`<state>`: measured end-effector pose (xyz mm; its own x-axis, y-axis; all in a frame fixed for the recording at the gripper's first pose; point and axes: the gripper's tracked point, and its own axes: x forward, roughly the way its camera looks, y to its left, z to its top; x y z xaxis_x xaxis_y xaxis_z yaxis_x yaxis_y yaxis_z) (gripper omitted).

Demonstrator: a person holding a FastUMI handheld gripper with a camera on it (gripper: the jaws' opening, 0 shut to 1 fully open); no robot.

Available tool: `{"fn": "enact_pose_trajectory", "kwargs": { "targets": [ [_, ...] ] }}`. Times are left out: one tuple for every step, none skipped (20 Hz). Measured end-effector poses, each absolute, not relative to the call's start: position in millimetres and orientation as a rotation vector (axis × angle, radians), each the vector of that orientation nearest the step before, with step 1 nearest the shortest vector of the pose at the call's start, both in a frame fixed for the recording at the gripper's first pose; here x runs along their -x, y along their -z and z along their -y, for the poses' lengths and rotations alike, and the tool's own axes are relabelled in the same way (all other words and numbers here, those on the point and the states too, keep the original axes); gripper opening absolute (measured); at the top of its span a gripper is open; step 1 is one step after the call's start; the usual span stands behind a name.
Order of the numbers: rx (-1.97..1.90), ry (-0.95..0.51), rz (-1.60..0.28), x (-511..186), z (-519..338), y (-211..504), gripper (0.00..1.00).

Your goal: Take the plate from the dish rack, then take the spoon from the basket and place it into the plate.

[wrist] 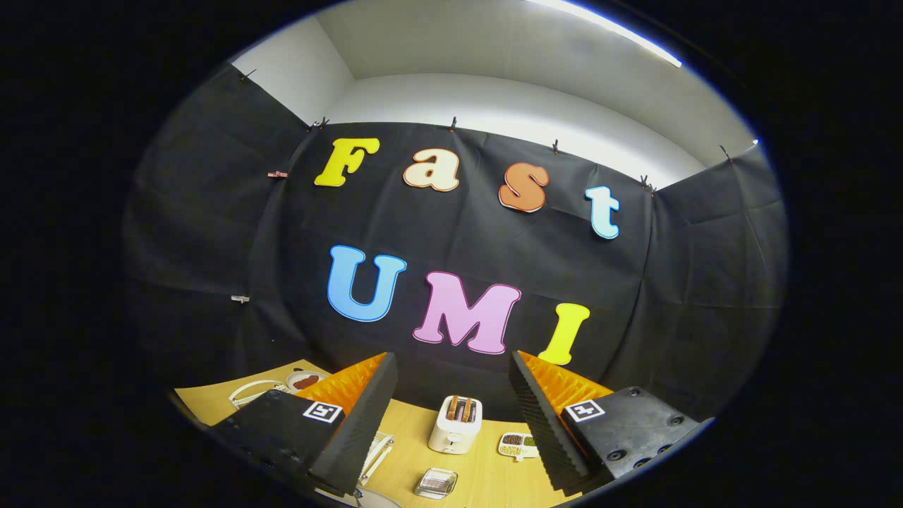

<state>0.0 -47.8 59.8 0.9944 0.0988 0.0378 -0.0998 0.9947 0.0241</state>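
Note:
My gripper [451,360] is open and held high above the wooden table [487,473], with nothing between its orange-and-black fingers [367,416]. A white wire frame, perhaps the dish rack [248,392], lies on the table beyond the left finger. Next to it sits a small white plate [305,382] with something red-brown on it. A pale metal-looking piece [377,451] pokes out beside the left finger; I cannot tell what it is. A curved white rim [374,499] shows just below the left finger, mostly hidden. No spoon can be made out.
A white toaster [456,423] with two slices in it stands on the table ahead, between the fingers. A small clear glass dish [436,484] lies nearer than it. A white divided tray [517,444] of seeds or spices sits by the right finger.

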Motion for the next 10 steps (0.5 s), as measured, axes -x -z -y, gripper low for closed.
{"fn": "enact_pose_trajectory", "kwargs": {
  "targets": [
    [-0.031, -0.1, 0.029, -0.8, 46.3, -55.9, 0.98],
    [-0.034, -0.1, 0.021, -1.2, 46.2, -53.1, 0.98],
    [-0.035, -0.099, 0.015, -1.3, 46.5, -51.5, 0.98],
    [-0.037, -0.098, 0.012, -1.9, 47.4, -50.6, 0.98],
    [-0.04, -0.098, 0.009, -2.3, 47.0, -49.7, 0.98],
    [-0.046, -0.099, 0.007, -2.6, 46.8, -49.0, 0.98],
    [-0.051, -0.1, 0.007, -2.6, 46.5, -48.2, 0.98],
    [-0.055, -0.099, 0.003, -3.3, 47.0, -46.6, 0.98],
    [-0.057, -0.099, 0.0, -3.8, 47.3, -45.0, 0.98],
    [-0.06, -0.1, -0.006, -4.0, 47.1, -43.6, 0.98]
  ]
}}
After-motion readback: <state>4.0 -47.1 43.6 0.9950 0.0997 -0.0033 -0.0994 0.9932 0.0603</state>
